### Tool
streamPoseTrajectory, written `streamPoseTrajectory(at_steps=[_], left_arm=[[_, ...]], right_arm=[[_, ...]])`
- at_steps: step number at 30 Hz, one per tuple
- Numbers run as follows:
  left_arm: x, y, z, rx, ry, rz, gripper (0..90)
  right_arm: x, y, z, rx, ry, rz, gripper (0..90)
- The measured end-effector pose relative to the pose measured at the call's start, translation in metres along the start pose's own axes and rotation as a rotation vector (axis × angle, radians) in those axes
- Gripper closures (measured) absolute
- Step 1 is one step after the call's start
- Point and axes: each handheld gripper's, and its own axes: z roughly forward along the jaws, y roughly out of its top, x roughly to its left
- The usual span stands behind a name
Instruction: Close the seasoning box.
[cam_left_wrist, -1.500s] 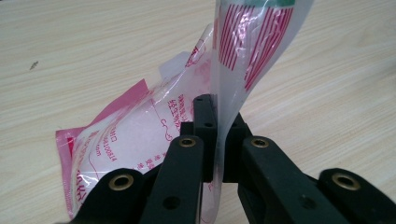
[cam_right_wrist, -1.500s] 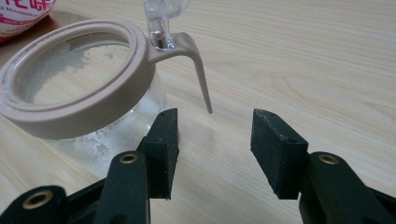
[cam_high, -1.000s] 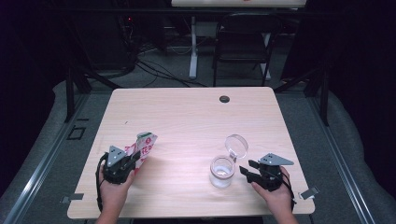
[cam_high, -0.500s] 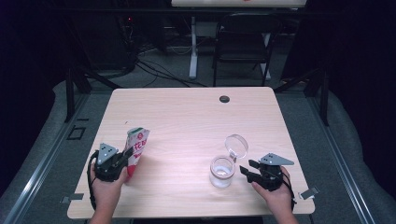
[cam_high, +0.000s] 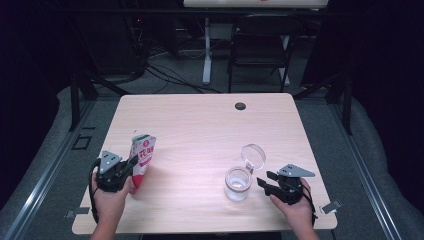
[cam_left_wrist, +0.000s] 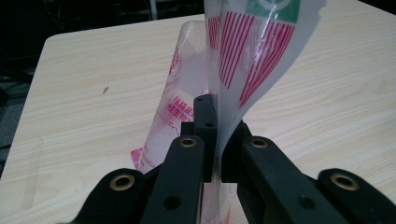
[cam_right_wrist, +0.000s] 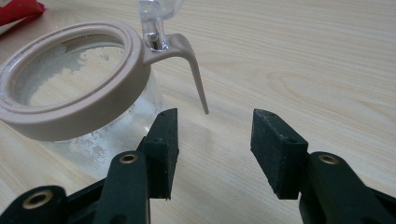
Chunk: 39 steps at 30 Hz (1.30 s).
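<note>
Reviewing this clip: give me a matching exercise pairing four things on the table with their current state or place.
Things:
1. left gripper
2. right gripper
3. jar
4. pouch

States:
A. lid flipped open
B. jaws apart, holding nothing
C. upright, red and white print
D. clamped on thin plastic

Pairs: 1-D, 2-B, 3-A, 4-C

Pouch (cam_left_wrist: 243, 51) top cut off by left gripper view's edge; print too small to read.
</note>
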Motion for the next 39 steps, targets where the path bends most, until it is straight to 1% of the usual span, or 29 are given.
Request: streamPoseTrajectory(at_steps=[6, 11, 13, 18, 23, 28, 31, 36, 39], left_arm=[[0.002, 0.005, -0.001, 0.005, 0.010, 0.016, 89.4], [0.006, 0.012, -0.001, 0.013, 0.012, 0.016, 89.5], [0.007, 0.017, 0.000, 0.019, 0.020, 0.031, 89.5], [0.009, 0.021, 0.000, 0.024, 0.027, 0.036, 89.5], [0.014, 0.028, 0.000, 0.029, 0.033, 0.032, 89.5], [0.017, 0.032, -0.003, 0.018, 0.035, 0.024, 89.6], [0.019, 0.036, -0.006, 0.017, 0.034, 0.026, 89.6], [0.018, 0.041, -0.009, 0.008, 0.035, 0.031, 89.5], [0.016, 0.045, -0.011, 0.001, 0.028, 0.037, 89.6]], right_arm=[[0.000, 0.000, 0.000, 0.000, 0.004, 0.000, 51.5], [-0.001, 0.000, -0.001, -0.004, 0.000, -0.002, 51.5], [-0.001, 0.001, -0.002, -0.004, -0.001, 0.000, 51.6], [-0.001, 0.001, -0.002, -0.006, 0.000, 0.001, 51.6], [-0.001, 0.001, -0.002, -0.006, 0.000, -0.001, 51.5], [-0.002, 0.001, -0.002, -0.007, 0.000, 0.000, 51.6], [-0.002, 0.001, -0.002, -0.008, 0.000, 0.000, 51.6], [-0.001, 0.001, -0.002, -0.008, 0.000, 0.001, 51.6], [-0.002, 0.001, -0.002, -0.008, -0.003, 0.001, 51.6]])
